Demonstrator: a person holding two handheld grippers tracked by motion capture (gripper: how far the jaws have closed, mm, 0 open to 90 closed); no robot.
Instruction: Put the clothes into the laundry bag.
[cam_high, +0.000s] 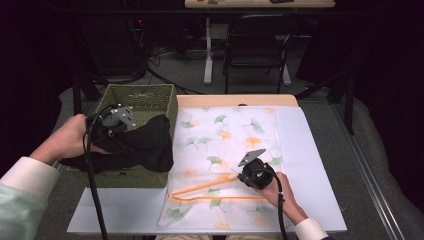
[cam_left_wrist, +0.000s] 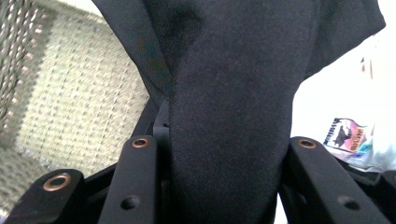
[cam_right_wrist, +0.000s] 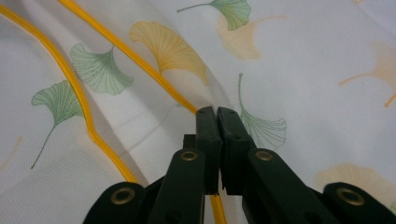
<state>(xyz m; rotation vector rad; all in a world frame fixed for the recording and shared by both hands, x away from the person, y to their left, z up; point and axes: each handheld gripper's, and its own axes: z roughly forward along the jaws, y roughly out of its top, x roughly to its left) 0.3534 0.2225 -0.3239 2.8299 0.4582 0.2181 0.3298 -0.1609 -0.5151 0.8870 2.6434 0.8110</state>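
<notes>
A: High view first: where was the black garment (cam_high: 145, 142) found?

B: It was seen draped over the near right corner of the green woven basket (cam_high: 150, 97), partly inside it and partly hanging over the rim toward the cloth. It was held by the left gripper (cam_high: 114, 131), which sat just left of it above the basket. In the left gripper view the dark fabric (cam_left_wrist: 229, 116) was bunched between the jaws, which were closed onto it but kept well apart by its thickness.

A: And the other tool?

B: To the right of the basket, the right gripper (cam_high: 251, 172) was lowered onto the mesh laundry bag (cam_high: 230, 140) printed with ginkgo leaves. In the right gripper view its jaws were nearly shut, and a fold of the bag near the orange-yellow trim (cam_right_wrist: 79, 98) appeared to be pinched at their tips.

A: What could have gone wrong from there?

B: Several risks were judged likely. The garment could have been snagged on the basket's woven rim if it were pulled sideways, and the basket could have been dragged along. Only a small bunch was gripped, so the heavy hanging part could have slipped free. The thin mesh could have been lost from the narrow pinch, or both layers could have been caught together, leaving the bag's mouth closed.
</notes>
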